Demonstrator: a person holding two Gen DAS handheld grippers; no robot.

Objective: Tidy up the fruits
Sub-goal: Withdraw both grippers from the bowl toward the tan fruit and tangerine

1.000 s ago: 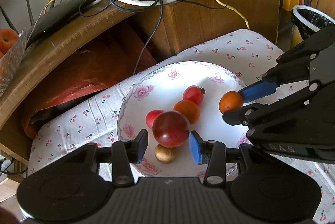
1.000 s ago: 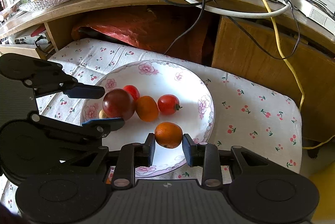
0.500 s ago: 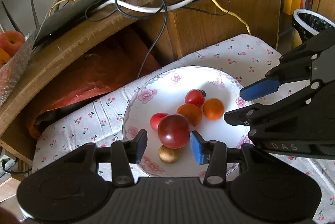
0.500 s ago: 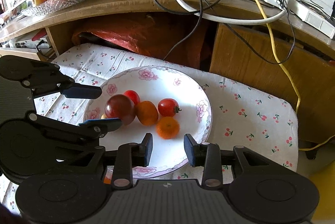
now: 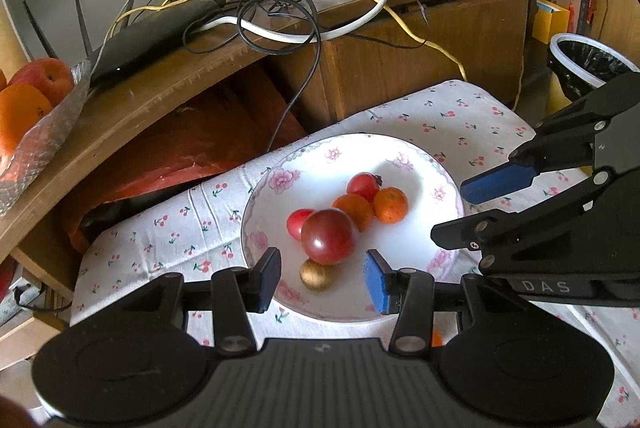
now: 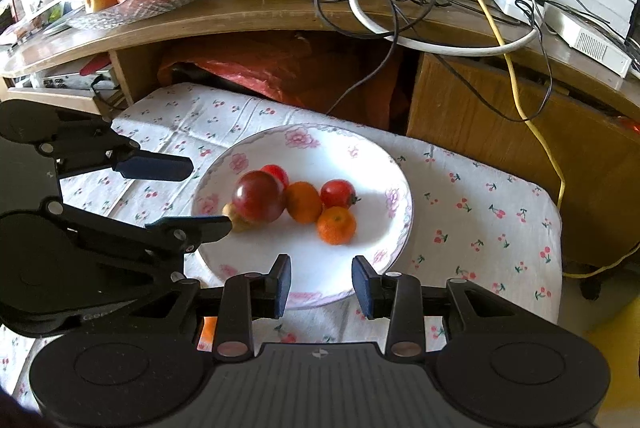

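Six pieces of fruit sit gathered on the flowered plate (image 6: pixel 400 184), which rests on the cloth-covered surface (image 6: pixel 480 204). Near the plate's middle lies the big dark red tomato (image 6: pixel 258 195), with a small red tomato (image 6: pixel 276 171) just behind it and a small brown fruit (image 6: pixel 237 218) tucked against its near side. Beside the big tomato is an orange fruit (image 6: pixel 303 202), then a stemmed red tomato (image 6: pixel 338 193), and the small tangerine (image 6: pixel 337 225) lies touching those two on the side nearest me.

My left tongs (image 5: pixel 320 278) are spread apart and empty over the plate's near rim, with the big tomato and the brown fruit between and beyond the tips. My right tongs (image 6: pixel 322 284) are also spread and empty, hanging over the near rim of the plate, the tangerine free ahead of them.

I judge the gathering mostly done. A scrap of orange shows under my tongs, off the plate; I cannot tell if it is fruit left to collect
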